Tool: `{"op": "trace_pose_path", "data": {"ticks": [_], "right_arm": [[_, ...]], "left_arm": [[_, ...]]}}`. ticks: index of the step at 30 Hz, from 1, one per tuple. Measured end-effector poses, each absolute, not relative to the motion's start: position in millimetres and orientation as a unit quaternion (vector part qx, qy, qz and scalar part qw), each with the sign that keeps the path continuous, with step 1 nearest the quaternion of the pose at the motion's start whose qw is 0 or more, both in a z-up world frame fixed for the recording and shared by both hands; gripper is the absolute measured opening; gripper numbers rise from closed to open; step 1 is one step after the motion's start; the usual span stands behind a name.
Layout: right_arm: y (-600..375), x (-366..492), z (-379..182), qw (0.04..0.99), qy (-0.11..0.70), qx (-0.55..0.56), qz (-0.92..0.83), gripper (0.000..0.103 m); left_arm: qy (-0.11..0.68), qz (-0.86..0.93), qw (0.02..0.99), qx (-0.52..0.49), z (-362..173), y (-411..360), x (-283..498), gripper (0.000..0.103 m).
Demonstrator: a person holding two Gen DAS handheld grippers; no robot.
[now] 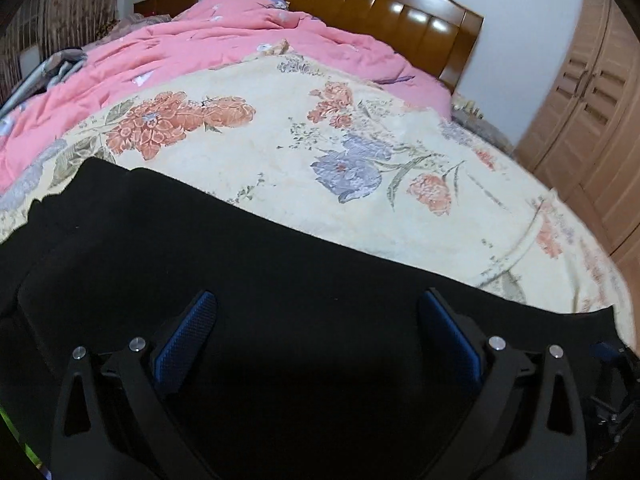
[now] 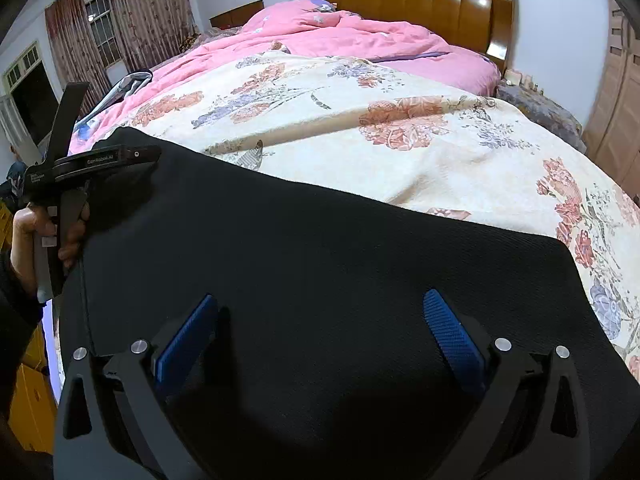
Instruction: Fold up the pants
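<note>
Here we are at the foot of the bed, and the black pants (image 2: 320,264) lie spread flat across the near end of the floral cream bedspread (image 2: 400,152), a broad dark sheet of cloth filling the lower half of both wrist views. The left hand-held gripper (image 1: 318,308) hangs over them, pointing down, its blue pads (image 1: 188,336) spread wide with nothing pinched between them, only pants fabric showing below the gap. Over on the other side, the right hand-held gripper (image 2: 320,312) is also tilted down over the cloth, blue pads (image 2: 452,332) wide apart and gripping nothing. From the right wrist view you can spot the left tool out at the left edge of the pants, a bare hand (image 2: 28,236) wrapped around its handle with a dark sleeve (image 2: 16,312) behind it. The far edge of the pants runs in a clean line across the bedspread, and their right edge stops short of the bed's side, with floral fabric showing beyond. Further up, a rumpled pink quilt (image 1: 200,52) is heaped toward the wooden headboard (image 2: 420,4). A wooden wardrobe (image 1: 592,120) stands off to the right, and curtains (image 2: 148,8) hang by a window on the left.
</note>
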State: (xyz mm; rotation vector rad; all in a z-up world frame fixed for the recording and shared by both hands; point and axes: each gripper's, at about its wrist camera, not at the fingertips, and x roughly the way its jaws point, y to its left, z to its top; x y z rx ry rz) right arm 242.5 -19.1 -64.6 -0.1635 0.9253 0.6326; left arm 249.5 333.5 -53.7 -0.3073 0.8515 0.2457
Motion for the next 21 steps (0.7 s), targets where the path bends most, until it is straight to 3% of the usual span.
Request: {"op": "trace_pose_path", "data": {"ticks": [16, 21], "right_arm": [[-21, 253, -64, 0.84, 0.439, -0.042, 0.316, 0.099], [15, 243, -56, 0.846, 0.445, -0.13, 0.265, 0.099]], "left_arm": [[0.415, 0.127, 0.891, -0.136, -57, 328, 250, 0.102], [0.415, 0.126, 0.89, -0.139, -58, 329, 248, 0.102]]}}
